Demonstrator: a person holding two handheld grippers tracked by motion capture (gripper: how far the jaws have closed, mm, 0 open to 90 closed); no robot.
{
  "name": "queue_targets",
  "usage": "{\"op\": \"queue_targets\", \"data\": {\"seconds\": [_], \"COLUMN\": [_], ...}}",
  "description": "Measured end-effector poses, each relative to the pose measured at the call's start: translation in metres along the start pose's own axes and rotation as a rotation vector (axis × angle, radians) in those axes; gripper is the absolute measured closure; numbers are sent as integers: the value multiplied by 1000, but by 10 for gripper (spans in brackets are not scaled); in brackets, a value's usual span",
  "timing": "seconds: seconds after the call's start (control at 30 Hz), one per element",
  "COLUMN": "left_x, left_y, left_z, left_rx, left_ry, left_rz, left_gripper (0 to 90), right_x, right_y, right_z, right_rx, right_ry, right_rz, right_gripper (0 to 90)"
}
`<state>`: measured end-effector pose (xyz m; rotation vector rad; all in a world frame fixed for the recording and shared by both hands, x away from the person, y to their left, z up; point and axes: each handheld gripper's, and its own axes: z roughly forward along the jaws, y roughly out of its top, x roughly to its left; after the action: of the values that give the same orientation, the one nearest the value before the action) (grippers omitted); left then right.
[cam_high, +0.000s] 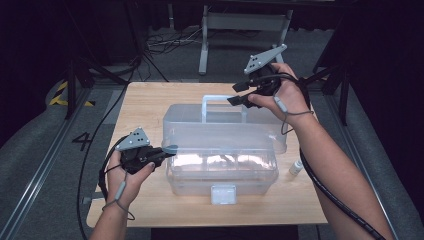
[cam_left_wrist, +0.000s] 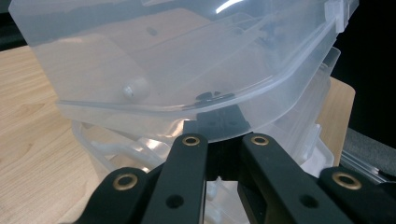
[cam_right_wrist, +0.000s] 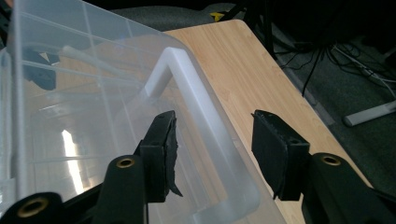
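Translucent plastic toolbox (cam_high: 220, 172) sits mid-table on pale grained wood (cam_high: 150, 100), its hinged clear lid (cam_high: 225, 127) raised; left gripper (cam_high: 167, 150) pinches the lid's rounded corner edge between nearly closed black jaws; right gripper (cam_right_wrist: 212, 149) gapes wide astride the smooth white handle (cam_right_wrist: 196, 98).

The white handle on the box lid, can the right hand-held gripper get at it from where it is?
Probably yes: the right hand-held gripper is open, its jaws already straddling the white handle with nothing between.
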<state>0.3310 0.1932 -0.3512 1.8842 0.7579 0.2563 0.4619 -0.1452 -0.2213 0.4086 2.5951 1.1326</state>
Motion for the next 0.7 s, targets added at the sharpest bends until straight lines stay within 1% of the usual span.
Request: {"op": "queue_targets", "data": {"seconds": [0.2, 0.27, 0.47, 0.5, 0.7], "left_x": [2, 3, 3, 2, 4], "left_y": [2, 3, 6, 7, 10], "left_z": [0, 0, -1, -1, -1], "left_rx": [-2, 1, 25, 29, 34], "left_ry": [-8, -13, -2, 2, -3], "left_rz": [-2, 1, 19, 21, 22], "left_gripper": [900, 900, 900, 900, 899], "right_x": [7, 9, 18, 19, 28], "right_y": [-4, -9, -28, -31, -54], "right_z": [-22, -30, -59, -62, -81], "right_rx": [-31, -44, -93, -97, -100], "right_ry": [-12, -25, -48, -51, -83], "right_rz": [6, 1, 18, 22, 56], "right_gripper": [505, 508, 536, 539, 544]}}
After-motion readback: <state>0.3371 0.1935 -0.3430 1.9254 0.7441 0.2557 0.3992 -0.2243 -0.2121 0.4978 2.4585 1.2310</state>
